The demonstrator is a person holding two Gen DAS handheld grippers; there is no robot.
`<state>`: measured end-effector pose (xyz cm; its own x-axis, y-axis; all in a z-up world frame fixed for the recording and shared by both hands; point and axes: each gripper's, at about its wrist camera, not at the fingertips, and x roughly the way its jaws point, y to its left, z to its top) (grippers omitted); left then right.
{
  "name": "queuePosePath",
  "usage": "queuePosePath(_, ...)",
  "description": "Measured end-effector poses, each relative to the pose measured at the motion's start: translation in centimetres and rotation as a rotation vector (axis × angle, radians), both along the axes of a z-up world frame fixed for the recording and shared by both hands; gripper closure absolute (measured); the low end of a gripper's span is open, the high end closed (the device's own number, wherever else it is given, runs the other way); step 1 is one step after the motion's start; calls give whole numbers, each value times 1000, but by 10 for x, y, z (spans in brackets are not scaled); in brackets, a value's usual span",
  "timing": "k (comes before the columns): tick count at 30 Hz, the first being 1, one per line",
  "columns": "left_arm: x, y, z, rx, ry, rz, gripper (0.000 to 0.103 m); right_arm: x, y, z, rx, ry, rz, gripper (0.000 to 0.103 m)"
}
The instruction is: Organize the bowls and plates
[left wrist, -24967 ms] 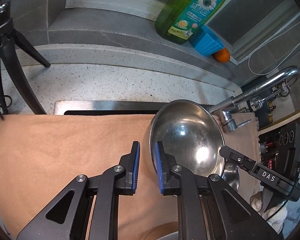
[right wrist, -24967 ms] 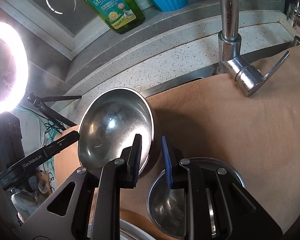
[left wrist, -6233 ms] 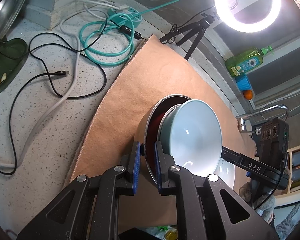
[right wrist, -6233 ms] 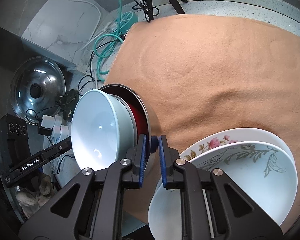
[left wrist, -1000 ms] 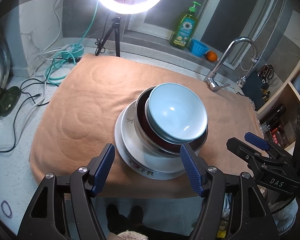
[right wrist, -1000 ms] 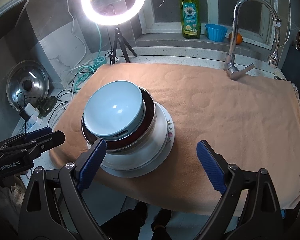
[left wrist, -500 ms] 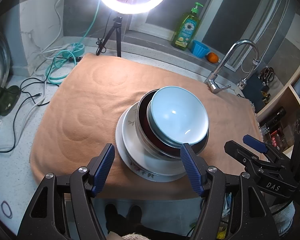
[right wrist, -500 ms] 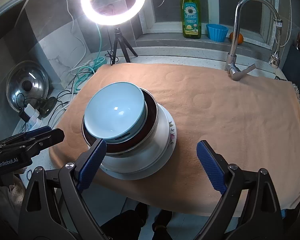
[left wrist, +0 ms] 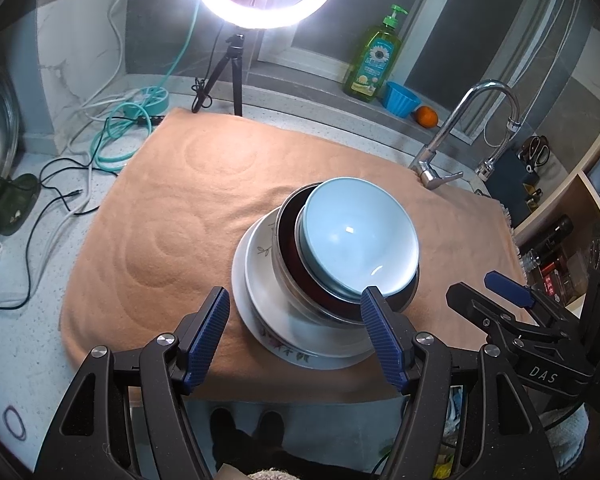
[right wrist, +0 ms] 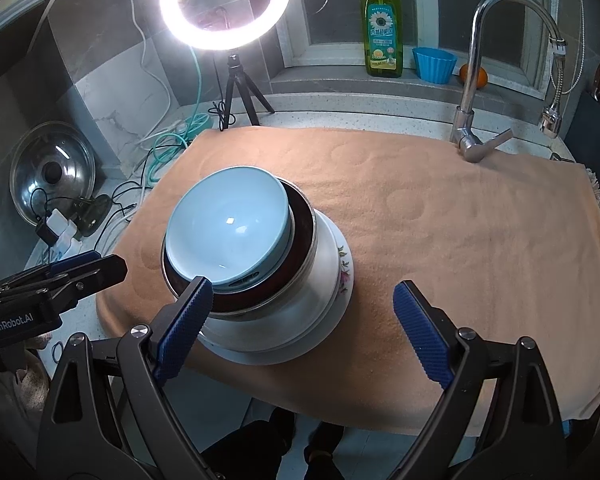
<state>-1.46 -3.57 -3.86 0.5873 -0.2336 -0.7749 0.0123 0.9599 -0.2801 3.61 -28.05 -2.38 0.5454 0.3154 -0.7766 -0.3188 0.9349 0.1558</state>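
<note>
Both grippers hang spread wide and hold nothing: the left gripper has its blue-padded fingers either side of the near edge of the stack, and the right gripper sits just to the stack's right, one finger in front of the steel rim. The stack stands on the orange towel. At its bottom lies a flowered plate, then a white plate, then a steel bowl with a dark red inside, and on top a pale blue bowl, tilted and off-centre. Beyond the stack, a chrome faucet rises at the towel's far edge. A ring light on a tripod glows behind the stack.
</note>
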Motion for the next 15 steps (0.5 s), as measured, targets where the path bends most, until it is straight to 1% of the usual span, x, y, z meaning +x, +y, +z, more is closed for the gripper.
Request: queuePosePath(15, 4, 3, -1, 5, -7, 12, 35, 1, 2, -1, 0, 4, 3, 9)
